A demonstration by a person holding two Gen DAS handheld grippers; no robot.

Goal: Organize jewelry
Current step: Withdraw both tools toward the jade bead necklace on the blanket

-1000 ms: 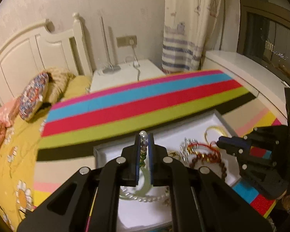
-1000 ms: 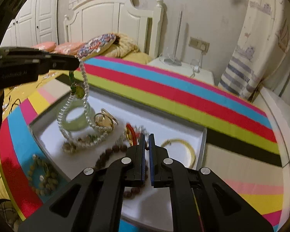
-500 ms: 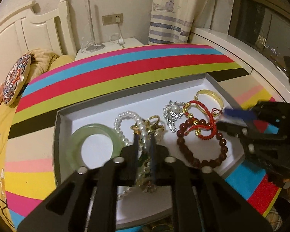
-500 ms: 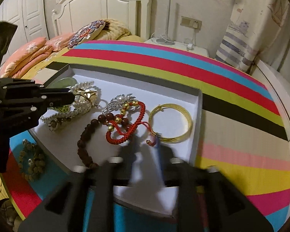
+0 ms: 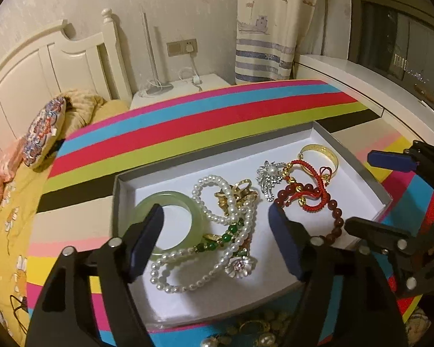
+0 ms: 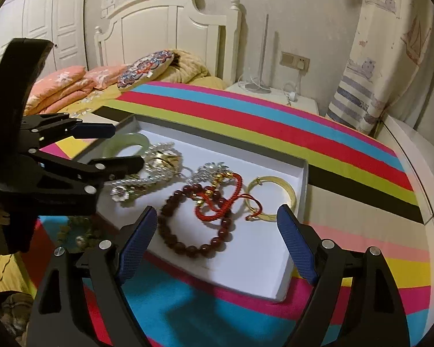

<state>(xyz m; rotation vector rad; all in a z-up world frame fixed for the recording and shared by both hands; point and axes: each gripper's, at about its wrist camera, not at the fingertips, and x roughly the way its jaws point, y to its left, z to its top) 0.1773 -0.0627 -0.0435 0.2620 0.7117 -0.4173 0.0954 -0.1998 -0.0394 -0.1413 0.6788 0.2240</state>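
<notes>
A white shallow tray on a striped cloth holds jewelry. A pearl necklace with green beads lies by a jade bangle. A dark red bead bracelet, a red cord bracelet, a silver brooch and a gold bangle lie to the right. My left gripper is open and empty above the pearls. My right gripper is open and empty over the red bracelets.
More beaded jewelry lies on the cloth in front of the tray's near left corner. A bed with pillows stands behind left, a white nightstand behind, a white ledge to the right.
My left gripper lowered the pearl necklace into the tray, then opened and let it go. My right gripper also opened from shut.
</notes>
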